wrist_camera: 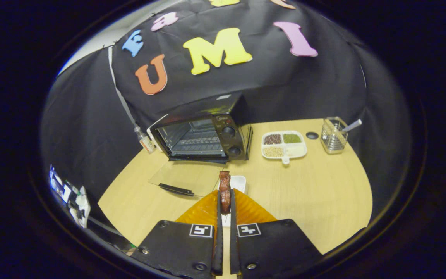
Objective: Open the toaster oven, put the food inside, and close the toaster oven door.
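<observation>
A black toaster oven (203, 133) stands at the far side of the wooden table (316, 193). Its glass door (184, 178) lies flat open toward me, the dark handle (175, 189) at its near edge, and the wire rack inside shows. My gripper (225, 201) is shut on a reddish-brown meat skewer (224, 188), which stands upright between the fingers and pokes above their tips. The skewer hangs above a small white plate (239, 182), short of the oven's open door and a little to its right.
To the right of the oven sits a white divided tray (283, 145) with beans and grains. Beyond it are a small dark disc (312, 135) and a wire utensil holder (333, 135). A small bottle (144, 140) stands left of the oven.
</observation>
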`<state>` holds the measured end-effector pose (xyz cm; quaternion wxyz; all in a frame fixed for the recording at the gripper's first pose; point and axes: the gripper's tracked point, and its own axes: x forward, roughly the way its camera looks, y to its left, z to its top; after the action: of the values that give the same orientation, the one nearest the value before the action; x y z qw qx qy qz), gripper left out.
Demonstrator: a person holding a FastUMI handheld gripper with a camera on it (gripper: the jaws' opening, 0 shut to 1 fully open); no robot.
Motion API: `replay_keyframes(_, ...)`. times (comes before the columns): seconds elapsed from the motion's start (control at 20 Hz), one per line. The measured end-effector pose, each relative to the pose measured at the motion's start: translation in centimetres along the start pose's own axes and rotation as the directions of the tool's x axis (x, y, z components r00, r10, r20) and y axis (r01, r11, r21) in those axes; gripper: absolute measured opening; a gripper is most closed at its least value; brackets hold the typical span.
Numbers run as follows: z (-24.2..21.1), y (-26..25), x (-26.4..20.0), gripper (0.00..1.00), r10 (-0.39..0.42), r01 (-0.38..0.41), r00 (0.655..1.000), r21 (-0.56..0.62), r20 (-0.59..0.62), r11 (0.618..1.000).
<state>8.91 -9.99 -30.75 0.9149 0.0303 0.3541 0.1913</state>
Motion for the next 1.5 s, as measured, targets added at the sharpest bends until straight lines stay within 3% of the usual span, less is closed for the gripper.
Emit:
replay_keyframes(0.4,1.7,9.4,-1.6,0.10,-0.014,0.051,0.989,-0.258,0.144,0.965)
replay_keyframes(0.6,1.9,13.9,0.1,0.10,0.017,0.044,0.978,-0.286,0.206,0.957)
replay_keyframes(0.9,2.8,17.2,5.9,0.10,0.004,0.045,0.965,-0.184,0.262,0.982)
replay_keyframes(1.15,3.3,18.0,12.3,0.10,-0.017,0.044,0.971,-0.108,0.239,0.993)
replay_keyframes(1.35,5.0,17.3,17.4,0.10,-0.033,0.020,0.965,0.054,0.261,0.998)
replay_keyframes(1.5,6.7,15.9,20.7,0.10,-0.039,-0.024,0.959,0.218,0.281,0.976)
